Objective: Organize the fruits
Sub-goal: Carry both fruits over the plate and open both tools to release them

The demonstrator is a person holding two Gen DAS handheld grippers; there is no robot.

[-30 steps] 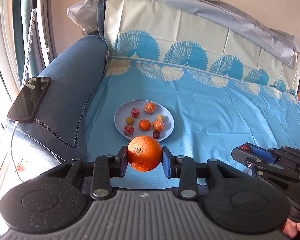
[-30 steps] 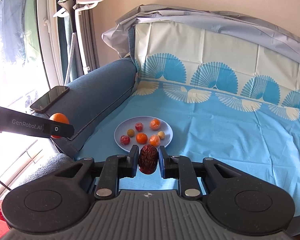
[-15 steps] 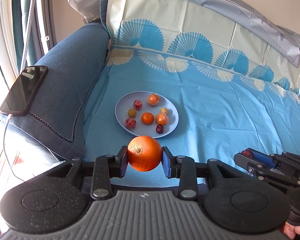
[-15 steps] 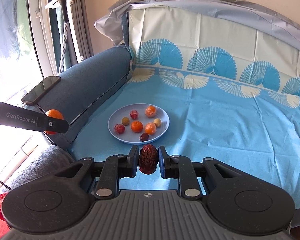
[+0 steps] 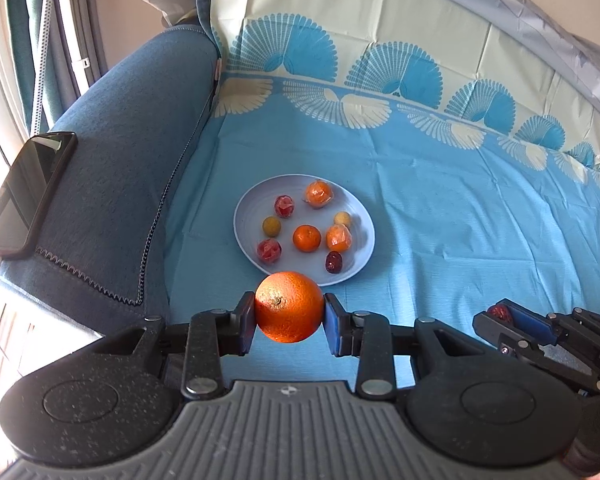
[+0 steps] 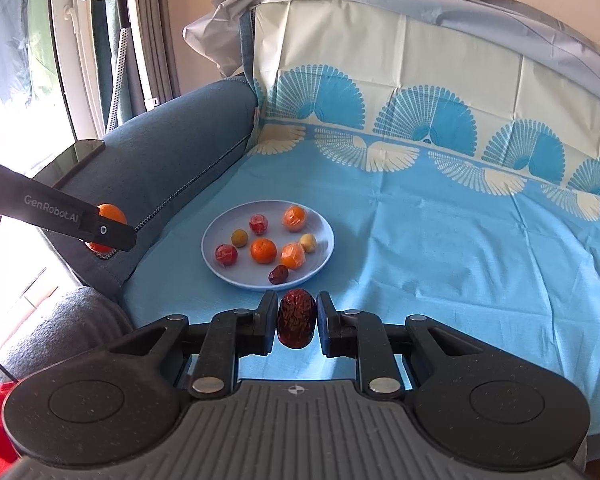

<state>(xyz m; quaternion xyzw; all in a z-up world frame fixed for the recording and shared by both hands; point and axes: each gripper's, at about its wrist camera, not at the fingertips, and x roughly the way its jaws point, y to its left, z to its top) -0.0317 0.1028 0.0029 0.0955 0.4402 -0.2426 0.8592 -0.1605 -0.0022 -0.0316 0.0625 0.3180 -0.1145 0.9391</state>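
Fruits are split between your two tools and the plate (image 5: 362,256). Your left gripper (image 5: 289,320) is clenched on an orange (image 5: 289,306); your right gripper (image 6: 297,320) is clenched on a date (image 6: 296,323), long axis upright between the jaws. The plate lies straight ahead of both on the blue sheet (image 6: 440,248), already carrying eight small fruits. Judged from both views, the date sits nearer the plate's front rim; bare space shows along its right side.
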